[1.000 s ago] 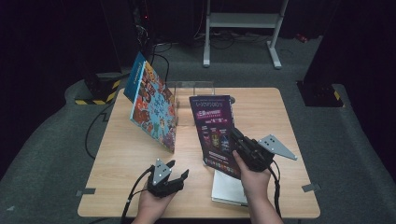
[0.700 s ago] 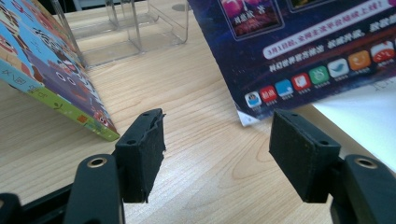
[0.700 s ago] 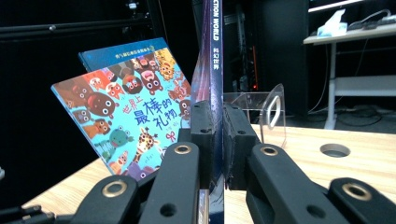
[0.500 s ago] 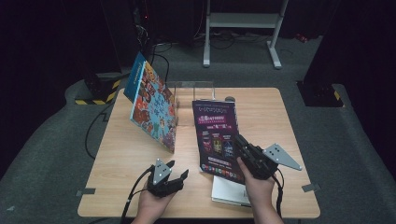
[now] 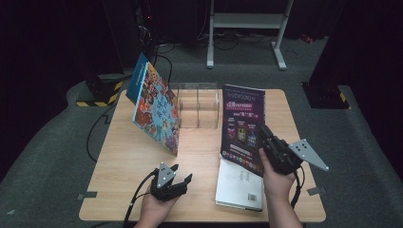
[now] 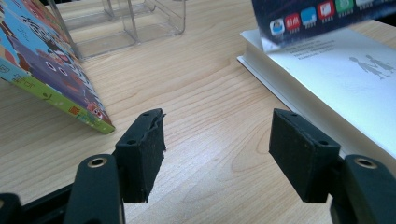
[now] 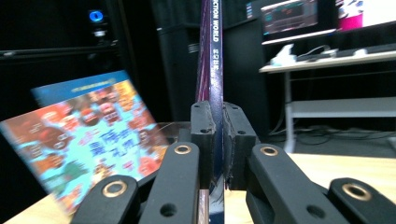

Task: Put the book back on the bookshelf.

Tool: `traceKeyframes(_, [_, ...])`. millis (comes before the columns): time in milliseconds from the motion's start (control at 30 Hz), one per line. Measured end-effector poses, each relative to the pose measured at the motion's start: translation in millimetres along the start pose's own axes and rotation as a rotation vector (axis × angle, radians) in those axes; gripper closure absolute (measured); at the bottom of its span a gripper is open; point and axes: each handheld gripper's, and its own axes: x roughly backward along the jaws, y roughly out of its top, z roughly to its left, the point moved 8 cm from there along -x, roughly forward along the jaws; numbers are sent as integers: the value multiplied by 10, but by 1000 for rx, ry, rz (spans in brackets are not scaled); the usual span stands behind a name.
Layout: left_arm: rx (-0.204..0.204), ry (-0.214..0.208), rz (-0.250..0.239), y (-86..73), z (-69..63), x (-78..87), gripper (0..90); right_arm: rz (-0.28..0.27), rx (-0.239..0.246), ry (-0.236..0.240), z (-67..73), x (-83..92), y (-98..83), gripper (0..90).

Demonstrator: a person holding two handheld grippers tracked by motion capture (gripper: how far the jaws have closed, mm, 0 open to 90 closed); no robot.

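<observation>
One purple magazine [image 5: 242, 126] lifted upright.
Right gripper [image 5: 267, 137] pinches its edge; left gripper's [image 5: 180, 175] fingers [image 6: 142, 151] spread, idle; the thin magazine could flop or slip.

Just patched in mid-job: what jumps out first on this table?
The right gripper holds a dark purple magazine upright, right of the table's middle, jaws clamped on its edge above a white book lying flat. At back left, a colourful picture book leans against a clear plastic rack. The left gripper rests near the front edge, jaws open, holding nothing.
</observation>
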Motion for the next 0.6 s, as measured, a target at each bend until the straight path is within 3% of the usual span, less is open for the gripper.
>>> traceKeyframes(267, [-4, -5, 4, -7, -23, -21, 359, -18, 15, -81, -253, -123, 73, 848])
traceKeyframes(500, [-16, -12, 14, -17, -39, -31, 360, 12, 52, -104, -285, -332, 20, 848])
traceKeyframes(600, [-7, -9, 9, -13, -24, -19, 361, 14, 33, -110, -298, -403, -16, 848])
